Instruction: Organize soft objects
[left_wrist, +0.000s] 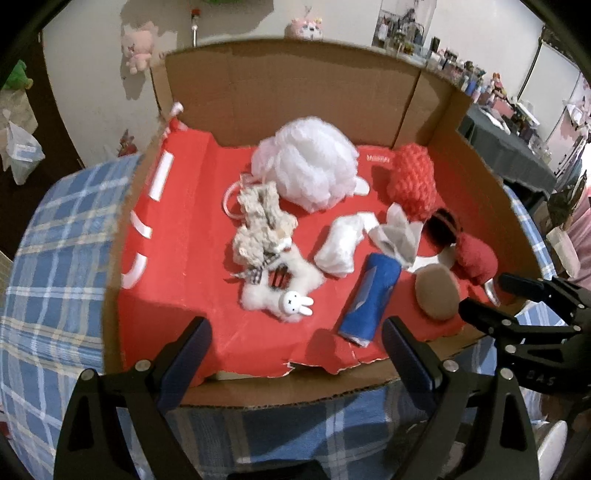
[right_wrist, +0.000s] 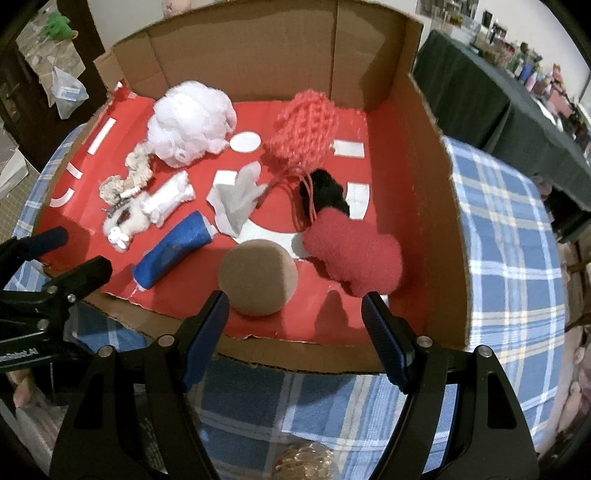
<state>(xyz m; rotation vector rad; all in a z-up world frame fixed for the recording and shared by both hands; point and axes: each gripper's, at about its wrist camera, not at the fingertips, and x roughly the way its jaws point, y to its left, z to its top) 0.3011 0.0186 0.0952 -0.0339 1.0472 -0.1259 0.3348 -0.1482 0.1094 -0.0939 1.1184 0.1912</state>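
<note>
Both tools sit right at the near edge of the cardboard box (right_wrist: 436, 206): the left tool (left_wrist: 295, 354) and the right tool (right_wrist: 295, 317) are spread wide with nothing between their pads. Closest to the right one is a brown sponge (right_wrist: 257, 276), just beside a red fuzzy cloth (right_wrist: 354, 254). Behind that lies a black fluffy thing (right_wrist: 327, 192) with red strings draped over it, running back to a red knitted pouch (right_wrist: 304, 129).

Closest to the left tool is a blue rolled towel (left_wrist: 369, 295) and a little white bunny toy (left_wrist: 295, 302) on a fluffy white piece. A beige crocheted doll (left_wrist: 258, 225) touches it from behind, so that corner is pretty crowded. A white rolled cloth (left_wrist: 340, 243) and crumpled grey mesh (left_wrist: 399, 232) sit mid-box, with a big white bath pouf (left_wrist: 306, 166) at the back. Everything rests on the box's red liner (left_wrist: 192, 229), and the box sits on a blue plaid cloth (right_wrist: 509, 229).
</note>
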